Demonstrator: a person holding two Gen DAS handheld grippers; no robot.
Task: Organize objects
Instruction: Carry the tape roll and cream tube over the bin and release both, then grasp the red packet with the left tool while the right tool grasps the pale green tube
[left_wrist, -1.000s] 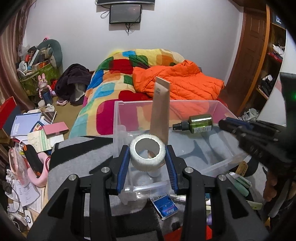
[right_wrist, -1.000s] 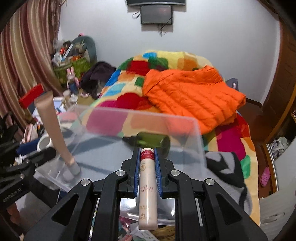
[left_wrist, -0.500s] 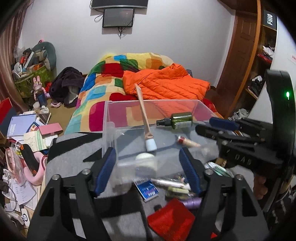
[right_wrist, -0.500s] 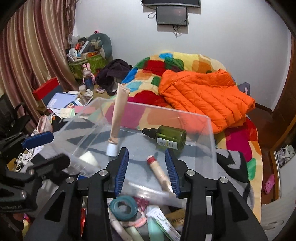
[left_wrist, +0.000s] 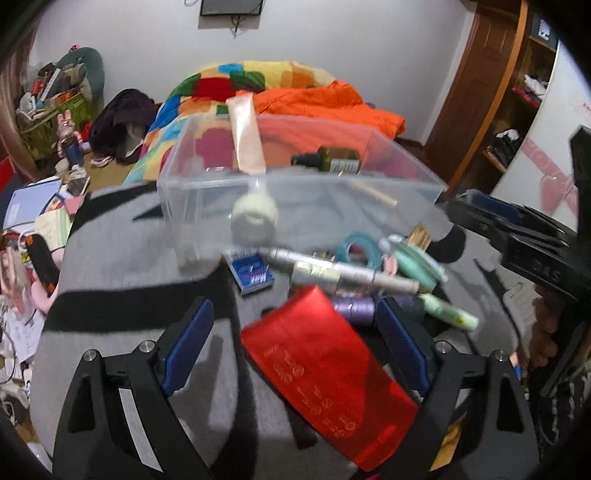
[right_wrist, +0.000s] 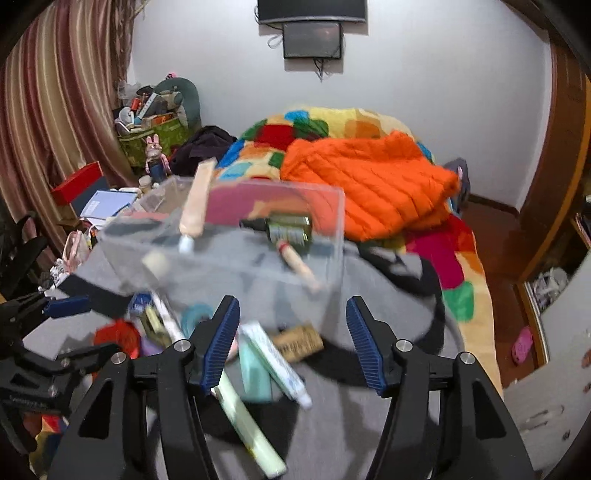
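Observation:
A clear plastic bin (left_wrist: 177, 206) (right_wrist: 332, 236) on the grey blanket holds a white tape roll (left_wrist: 255, 218), an upright beige tube (left_wrist: 245, 136), a green spray bottle (left_wrist: 332, 160) and a red-capped lip tube (right_wrist: 299, 264). My left gripper (left_wrist: 291, 325) hovers in front of the bin over a red pouch (left_wrist: 325, 373), its jaws opening and the pads touching nothing. My right gripper (right_wrist: 291, 310) is also opening and empty, above a pale green tube (right_wrist: 247, 417) and a white tube (right_wrist: 273, 362).
Loose items lie in front of the bin: a blue box (left_wrist: 251, 273), a teal tape ring (left_wrist: 360, 251), a purple spool (left_wrist: 354, 310) and several pens. Behind are the bed with an orange jacket (right_wrist: 369, 184) and floor clutter at left (left_wrist: 40, 206).
The left gripper let go of the white tape roll and the right let go of the lip tube, both into the bin. Both grippers drew back over the loose pile, jaws widening.

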